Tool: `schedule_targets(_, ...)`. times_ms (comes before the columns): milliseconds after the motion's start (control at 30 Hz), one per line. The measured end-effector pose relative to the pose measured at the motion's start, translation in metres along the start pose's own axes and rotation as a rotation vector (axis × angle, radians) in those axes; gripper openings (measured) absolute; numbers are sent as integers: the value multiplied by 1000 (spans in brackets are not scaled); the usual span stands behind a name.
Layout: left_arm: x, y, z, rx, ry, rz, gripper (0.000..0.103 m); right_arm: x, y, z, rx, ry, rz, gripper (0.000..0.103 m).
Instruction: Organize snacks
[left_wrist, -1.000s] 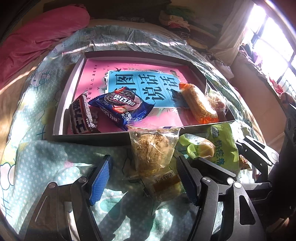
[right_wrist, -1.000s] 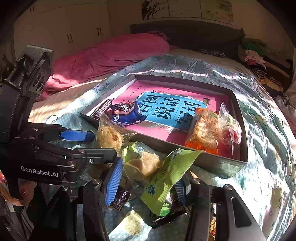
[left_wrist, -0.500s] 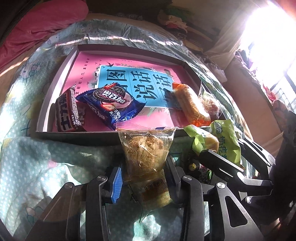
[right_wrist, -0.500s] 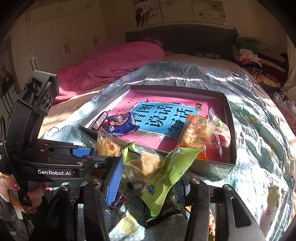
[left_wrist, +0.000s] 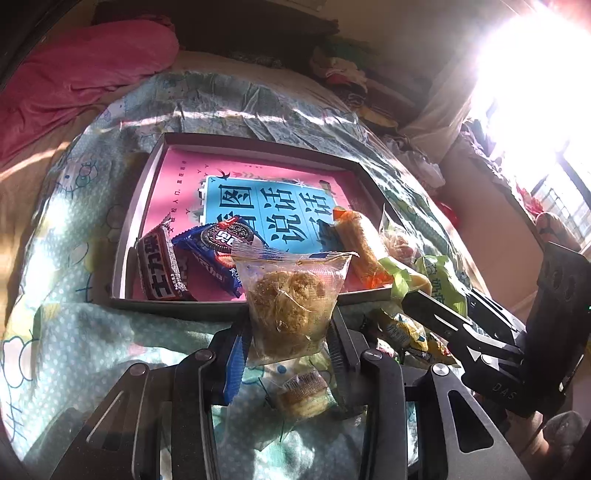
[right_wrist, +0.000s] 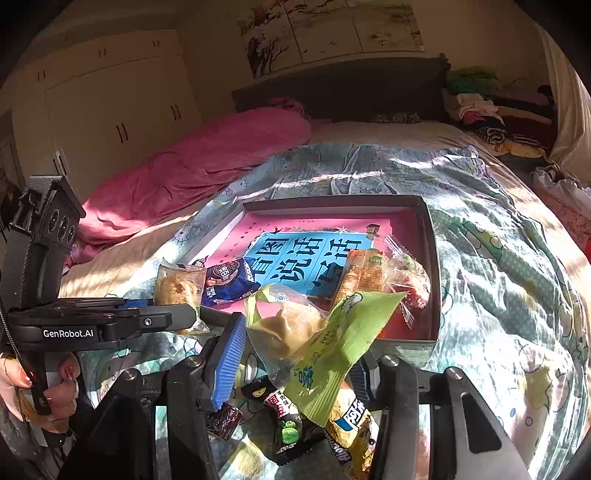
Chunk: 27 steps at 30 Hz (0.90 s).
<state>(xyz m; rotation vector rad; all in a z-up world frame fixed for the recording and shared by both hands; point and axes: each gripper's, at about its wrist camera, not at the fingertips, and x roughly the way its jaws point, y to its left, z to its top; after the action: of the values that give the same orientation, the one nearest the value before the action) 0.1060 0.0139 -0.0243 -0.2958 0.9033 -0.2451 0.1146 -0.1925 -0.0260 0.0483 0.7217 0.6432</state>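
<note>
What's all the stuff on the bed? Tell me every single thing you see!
Tray: one, grey, pink-and-blue floor, on quilt.
Brown wrapper: one, tray's near left corner.
Blue cookie pack: one, beside it.
Orange pack: one, tray's right side.
Clear packet: one, red inside, beside the orange pack.
Crumbly cake bag: one, clear, golden, held up.
Green packs: two, held up.
Loose snacks: several, on quilt.
Pink blanket: one, behind.
Left gripper: gripping cake bag.
Right gripper: gripping green packs.
</note>
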Motion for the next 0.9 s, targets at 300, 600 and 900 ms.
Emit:
schedule_targets(300, -10, 8, 12, -6, -54, 32, 41, -3, -12, 8, 43, -35, -15, 51)
schedule_targets(600, -7, 8, 17, -13, -63, 66, 41, -1, -16, 15, 52, -49, -9, 51)
schedule_targets(900, 3, -1, 23, -2, -52, 89, 41, 1, -20, 22, 39, -58, -4, 51)
